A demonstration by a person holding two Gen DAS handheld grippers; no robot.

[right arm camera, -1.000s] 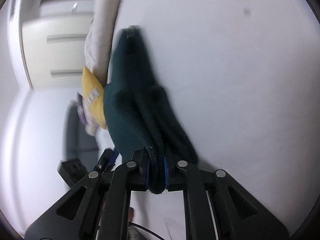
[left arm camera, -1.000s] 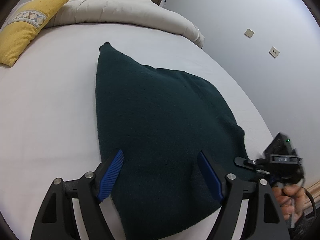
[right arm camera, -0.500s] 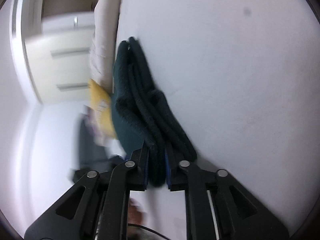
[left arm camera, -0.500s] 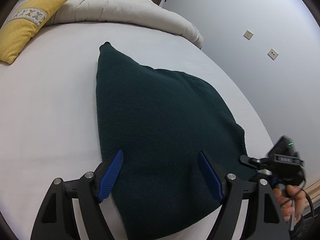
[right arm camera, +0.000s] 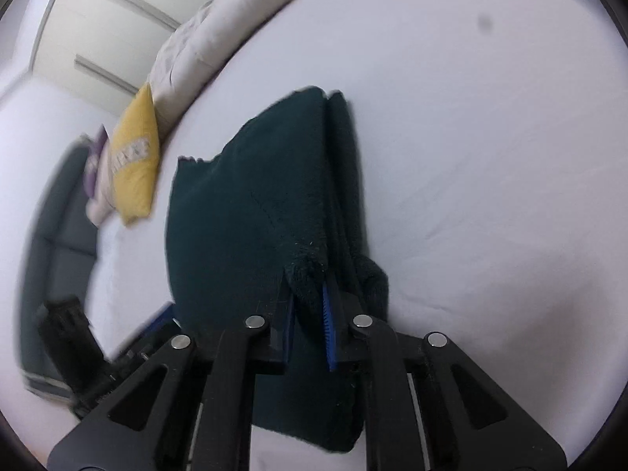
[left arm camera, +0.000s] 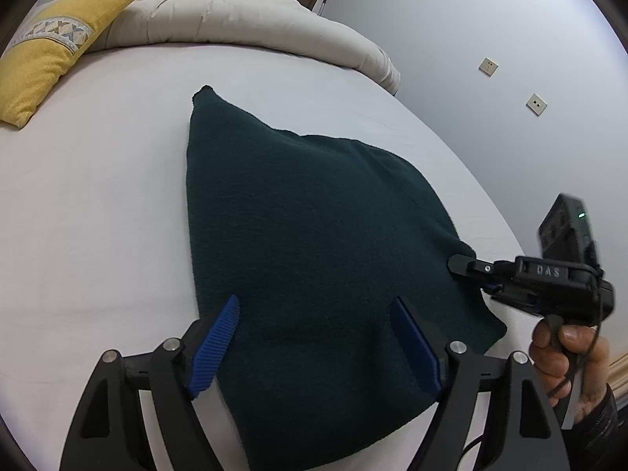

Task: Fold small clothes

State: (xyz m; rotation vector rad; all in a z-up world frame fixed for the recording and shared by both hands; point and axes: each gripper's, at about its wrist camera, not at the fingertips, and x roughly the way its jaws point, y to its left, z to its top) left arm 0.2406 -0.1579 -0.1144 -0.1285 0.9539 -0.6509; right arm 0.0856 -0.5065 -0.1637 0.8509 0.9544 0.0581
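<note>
My right gripper point(right arm camera: 310, 310) is closing on the dark green cloth's point(left arm camera: 314, 243) corner, apparently its wall-side edge; my left gripper point(left arm camera: 314, 345) hangs open over the cloth's near end.

Left wrist cam is set close above the dark green knitted garment point(left arm camera: 314, 243), aimed downward toward the grey wall point(left arm camera: 490, 11). Right wrist cam is set at its edge, tilted. Shared: garment, white bed point(right arm camera: 490, 137), yellow pillow point(left arm camera: 47, 59).

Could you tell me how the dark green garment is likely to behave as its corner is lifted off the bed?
The dark green garment will probably drape limply: where the right gripper, its jaws closing, pinches it, it bunches. Its fuzzy knit looks grippy, so slipping seems unlikely. The layers at its edge may fall apart when raised.
</note>
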